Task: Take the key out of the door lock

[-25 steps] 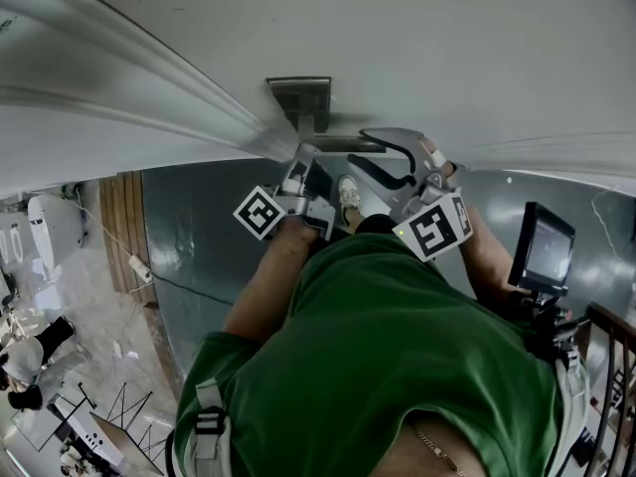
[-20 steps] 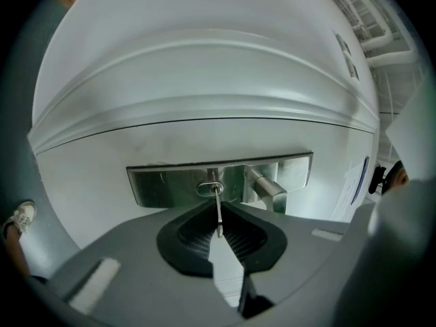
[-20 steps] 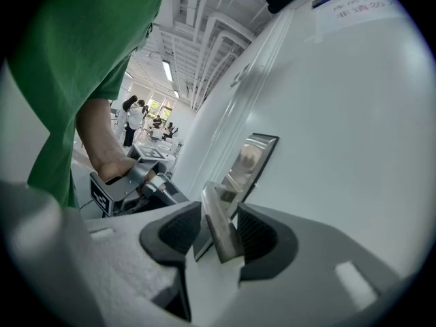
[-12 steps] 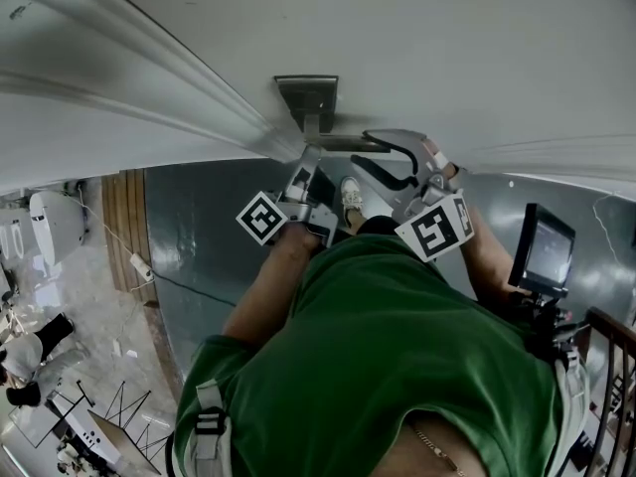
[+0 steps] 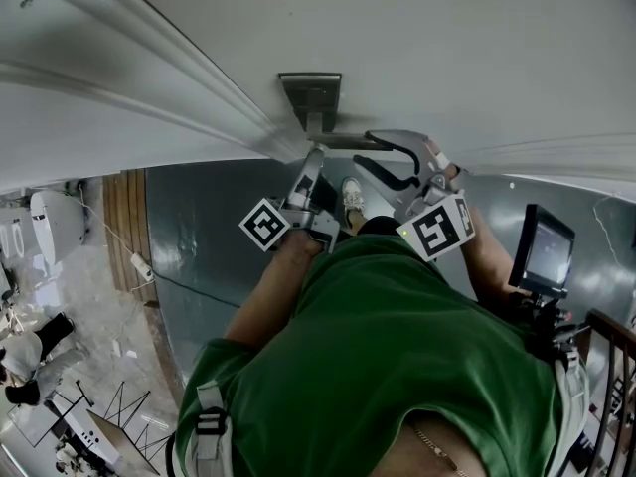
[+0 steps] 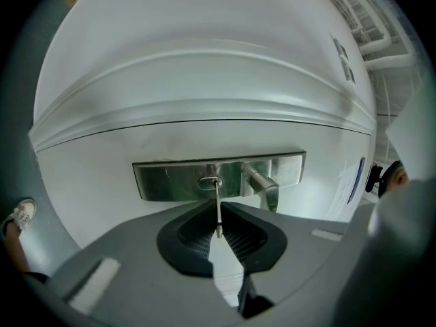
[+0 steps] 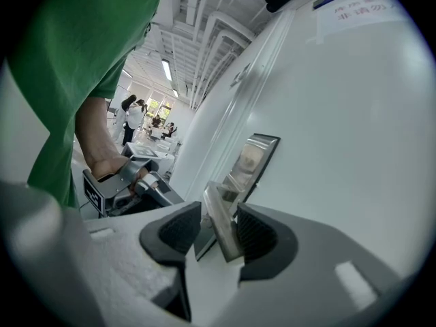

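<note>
A thin silver key [image 6: 217,210] hangs out of the keyhole [image 6: 210,182] in the steel lock plate [image 6: 170,179] on the white door. In the left gripper view its shaft runs down between the dark pads of my left gripper [image 6: 219,208], which is shut on it. At the door in the head view, the left gripper [image 5: 316,154] sits just below the lock plate [image 5: 310,89]. My right gripper [image 7: 216,218] straddles the steel door handle [image 7: 223,236]. The handle lies against the right pad, and a gap shows at the left pad.
The person's green shirt [image 5: 397,366] fills the lower head view, with a shoe [image 5: 350,195] on the grey floor below the grippers. A small monitor on a stand [image 5: 542,251] is at the right by a railing. People stand far off at the lower left [image 5: 30,361].
The left gripper has shifted slightly right along the door, its marker cube a little lower, and it stays at the key. The right gripper has stayed at the handle.
</note>
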The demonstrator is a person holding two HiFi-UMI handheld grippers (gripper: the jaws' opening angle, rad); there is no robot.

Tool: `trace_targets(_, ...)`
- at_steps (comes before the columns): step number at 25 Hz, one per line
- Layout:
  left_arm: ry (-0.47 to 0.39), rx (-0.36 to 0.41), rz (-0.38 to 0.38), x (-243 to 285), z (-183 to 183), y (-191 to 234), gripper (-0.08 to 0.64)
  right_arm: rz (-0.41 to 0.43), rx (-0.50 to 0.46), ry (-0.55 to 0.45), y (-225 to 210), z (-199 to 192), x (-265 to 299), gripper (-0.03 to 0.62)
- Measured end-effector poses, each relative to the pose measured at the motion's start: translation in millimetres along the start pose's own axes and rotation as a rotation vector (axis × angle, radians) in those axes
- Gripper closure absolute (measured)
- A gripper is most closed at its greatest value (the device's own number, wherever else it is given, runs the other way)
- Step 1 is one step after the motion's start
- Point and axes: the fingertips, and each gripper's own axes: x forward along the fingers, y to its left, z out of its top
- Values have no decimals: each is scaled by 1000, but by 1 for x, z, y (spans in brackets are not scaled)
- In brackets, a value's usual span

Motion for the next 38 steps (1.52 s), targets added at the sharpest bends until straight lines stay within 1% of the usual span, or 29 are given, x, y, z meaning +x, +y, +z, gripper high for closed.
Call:
trace_targets(5, -8, 26, -5, -6, 2, -3, 535, -9, 2, -2, -2, 0, -1, 433)
trace_targets(8, -24, 35, -14, -9, 7, -6, 534, -22, -2, -45, -4, 4, -2, 433)
trace_targets(10, -31, 61, -23, -10, 9, -9, 535, -30, 3, -72, -6, 6, -3, 433)
trace_targets(16, -47, 97, -32, -11, 12, -16, 535, -52, 35, -95, -10, 5, -7, 433)
trace_targets(21, -53, 133, -44, -14, 15, -24, 535, -81, 120, -130, -14, 5, -8, 437)
trace_targets(25, -50, 187, -52, -14, 18, -32, 534, -100, 199, -126, -14, 0, -7, 446)
trace_targets(27, -50, 203, -50, -14, 21, -34, 534, -108, 216, -124, -14, 1, -5, 448)
trace_targets(30, -54, 205, -50, -15, 26, -39, 534, -122, 244, -113, -16, 2, -2, 457)
trace_targets(34, -53, 229, -54, -14, 27, -44, 534, -137, 286, -96, -19, 0, -2, 479)
trace_targets(36, -48, 249, -54, -14, 25, -45, 534, -144, 302, -91, -20, -2, -3, 486)
trace_targets(38, -44, 297, -42, -16, 26, -47, 534, -147, 324, -83, -19, -4, -3, 494)
